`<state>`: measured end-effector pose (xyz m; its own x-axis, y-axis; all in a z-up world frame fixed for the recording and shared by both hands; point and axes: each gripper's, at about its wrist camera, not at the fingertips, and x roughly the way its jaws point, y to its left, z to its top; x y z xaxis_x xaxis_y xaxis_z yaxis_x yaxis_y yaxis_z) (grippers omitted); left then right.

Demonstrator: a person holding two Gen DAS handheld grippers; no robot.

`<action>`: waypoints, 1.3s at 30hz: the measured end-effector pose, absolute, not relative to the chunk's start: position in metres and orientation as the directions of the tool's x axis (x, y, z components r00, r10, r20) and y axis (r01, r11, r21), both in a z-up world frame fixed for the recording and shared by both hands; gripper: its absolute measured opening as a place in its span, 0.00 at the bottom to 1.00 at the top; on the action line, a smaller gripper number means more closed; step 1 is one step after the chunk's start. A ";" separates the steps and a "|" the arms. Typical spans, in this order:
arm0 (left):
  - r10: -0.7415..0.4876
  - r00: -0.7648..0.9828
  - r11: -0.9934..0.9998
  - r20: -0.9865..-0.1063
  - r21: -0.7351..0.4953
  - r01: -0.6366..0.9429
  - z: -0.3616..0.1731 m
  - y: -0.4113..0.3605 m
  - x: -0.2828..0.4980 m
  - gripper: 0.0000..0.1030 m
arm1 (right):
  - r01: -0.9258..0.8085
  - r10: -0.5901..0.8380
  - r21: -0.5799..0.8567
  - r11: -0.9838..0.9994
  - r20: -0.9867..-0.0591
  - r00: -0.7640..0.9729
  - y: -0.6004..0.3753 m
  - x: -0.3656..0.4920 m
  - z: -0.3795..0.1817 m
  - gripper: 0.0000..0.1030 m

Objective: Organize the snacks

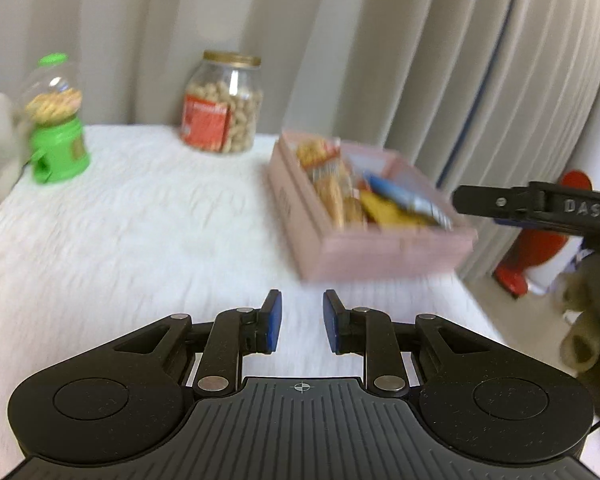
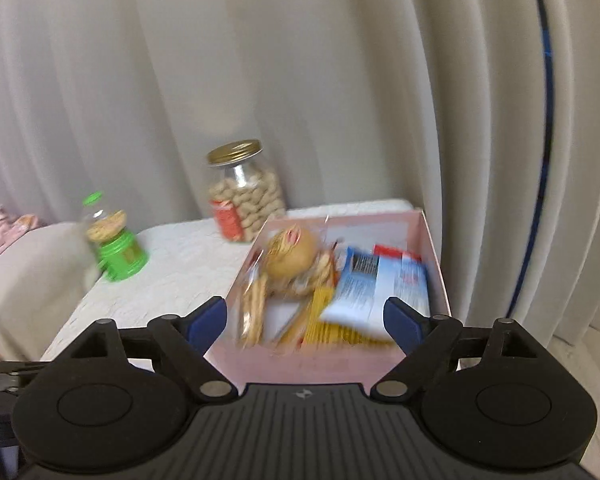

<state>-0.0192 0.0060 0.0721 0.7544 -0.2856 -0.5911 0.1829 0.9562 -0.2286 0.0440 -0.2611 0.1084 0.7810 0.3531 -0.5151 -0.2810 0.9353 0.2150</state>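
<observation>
Left-wrist view: the left hand-held gripper fills the lower centre of the frame, its blue-padded fingers standing a narrow gap apart with nothing between them, above a white textured desk. At right of centre sits a pink box holding the snacks: wrapped biscuits, a yellow packet and a blue-and-white packet. One finger of the right hand-held gripper enters from the right edge, beside the box and apart from it. At upper centre a glass jar of peanuts with a gold lid and red label stands upright; at upper left stands a green dispenser with a clear globe. Pale pleated curtains form the background. Right-wrist view: the right hand-held gripper occupies the lower frame with its jaws spread wide, empty, framing the near part of the box from above without touching the contents. The box is in the centre, the jar behind it and the dispenser at left. Both views are blurred.
</observation>
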 end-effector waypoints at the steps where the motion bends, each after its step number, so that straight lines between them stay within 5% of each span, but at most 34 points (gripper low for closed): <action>1: -0.281 0.753 0.958 -0.595 -0.220 0.183 0.068 0.007 -0.031 0.26 | -0.282 0.349 0.206 0.937 -0.526 0.775 -0.263 0.030 0.105 0.84; 8: -0.230 0.797 0.972 -0.558 -0.178 0.156 0.049 -0.014 -0.031 0.26 | -0.258 0.236 0.052 0.965 -0.610 0.756 -0.252 -0.012 0.044 0.84; 11: -0.154 0.817 0.988 -0.555 -0.069 0.140 0.035 -0.034 -0.014 0.26 | -0.243 0.225 0.064 0.968 -0.649 0.727 -0.241 0.006 0.026 0.84; 17: -0.130 0.800 0.991 -0.585 -0.040 0.132 0.022 -0.040 -0.004 0.26 | -0.232 0.202 0.045 0.972 -0.667 0.717 -0.221 0.032 0.010 0.84; 22: -0.123 0.801 0.991 -0.585 -0.025 0.134 0.019 -0.041 -0.002 0.26 | -0.151 0.144 0.051 0.987 -0.685 0.714 -0.229 0.035 0.005 1.00; 39: -0.135 0.800 0.990 -0.585 -0.047 0.133 0.019 -0.039 -0.001 0.26 | -0.131 0.131 0.046 0.990 -0.621 0.772 -0.229 0.020 -0.002 1.00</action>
